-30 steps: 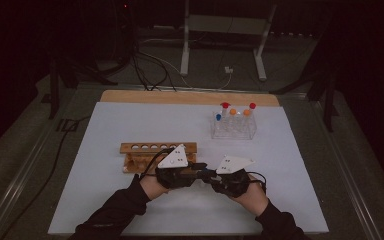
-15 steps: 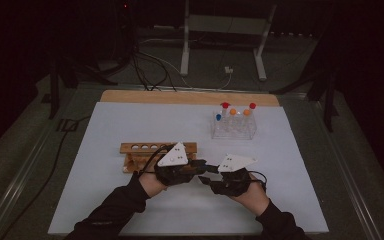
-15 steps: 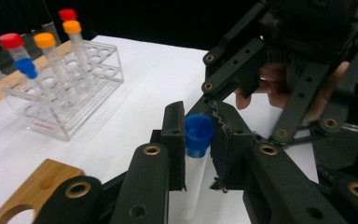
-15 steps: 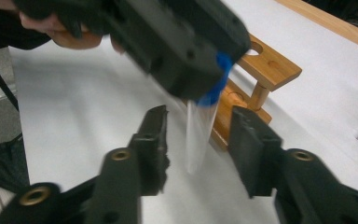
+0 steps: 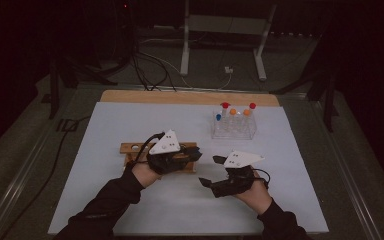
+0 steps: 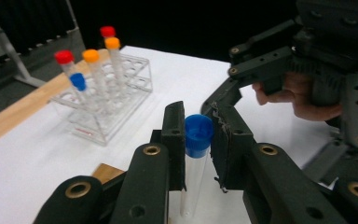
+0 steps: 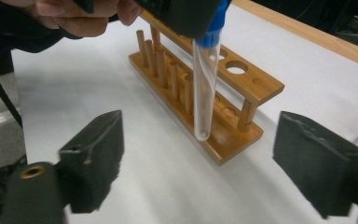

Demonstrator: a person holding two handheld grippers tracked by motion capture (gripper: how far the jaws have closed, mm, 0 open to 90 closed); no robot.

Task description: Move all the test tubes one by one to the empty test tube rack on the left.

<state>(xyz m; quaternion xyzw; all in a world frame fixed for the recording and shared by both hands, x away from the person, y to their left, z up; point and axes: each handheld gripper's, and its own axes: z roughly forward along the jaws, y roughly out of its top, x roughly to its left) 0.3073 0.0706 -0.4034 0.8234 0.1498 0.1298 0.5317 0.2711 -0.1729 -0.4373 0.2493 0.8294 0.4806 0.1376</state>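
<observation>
the left gripper [image 5: 192, 152] has been moved a little right over the wooden rack [image 7: 205, 88]. a blue-capped test tube [image 6: 196, 161] is pinched between its jaws, just above the rack's base. the right gripper [image 7: 214, 158] is held wide open nearby.

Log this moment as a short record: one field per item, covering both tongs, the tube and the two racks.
left tongs: shut on blue-capped tube, gripping just below the cap
blue-capped tube: clear, looks empty, held upright, its tip hanging over the wooden rack
right tongs: open, holding nothing, aimed at the tube
wooden rack: on the white mat, round holes free
clear rack: farther back, holds five tubes with red, orange and blue caps
</observation>
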